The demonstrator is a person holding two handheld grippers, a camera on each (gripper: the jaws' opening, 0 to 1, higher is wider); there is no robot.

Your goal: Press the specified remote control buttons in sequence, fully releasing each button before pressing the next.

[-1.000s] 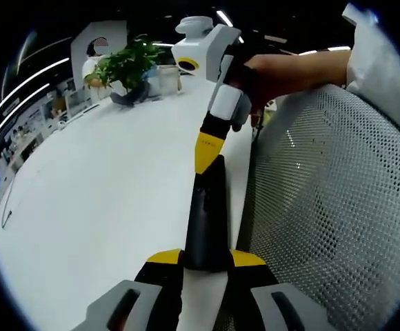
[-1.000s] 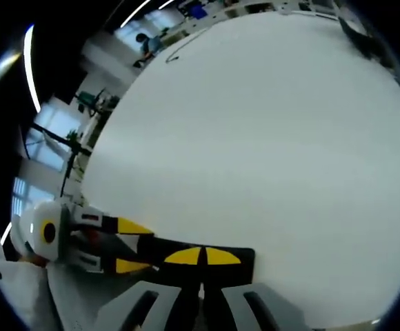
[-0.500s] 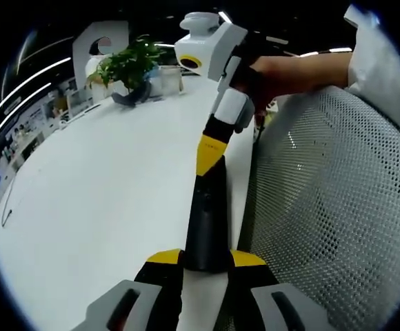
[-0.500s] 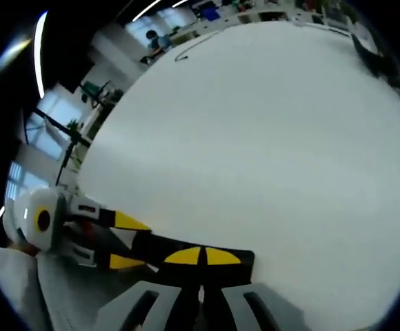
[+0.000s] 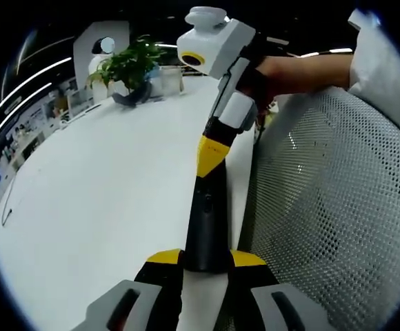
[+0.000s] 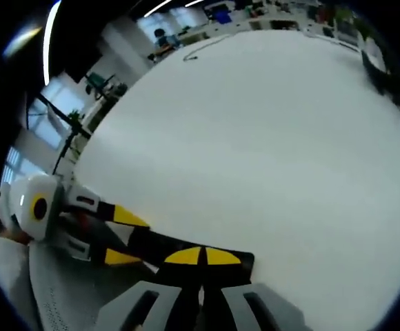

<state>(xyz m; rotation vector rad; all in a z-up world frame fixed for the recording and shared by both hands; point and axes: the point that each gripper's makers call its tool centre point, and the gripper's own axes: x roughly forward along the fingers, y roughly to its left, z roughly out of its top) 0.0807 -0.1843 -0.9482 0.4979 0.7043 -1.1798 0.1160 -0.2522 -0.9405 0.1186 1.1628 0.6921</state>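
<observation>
A black remote control (image 5: 205, 221) is clamped at its near end between the yellow-tipped jaws of my left gripper (image 5: 207, 258), above the white table's right edge. My right gripper (image 5: 210, 155), held by a hand, comes down from the top with its yellow tips together on the remote's far end. In the right gripper view, my right gripper (image 6: 201, 256) is shut, its tips resting on the remote (image 6: 148, 243). The left gripper (image 6: 123, 238) reaches in from the left, one jaw on each side of the remote.
The white table (image 5: 103, 193) stretches away to the left. A grey mesh chair back (image 5: 324, 207) stands close on the right. A potted plant (image 5: 127, 65) sits at the table's far end, and a thin cable (image 5: 5, 214) lies near the left edge.
The right gripper's body has tilted upward a little while its tips stay at the remote's far end. The left gripper still holds the remote in the same place.
</observation>
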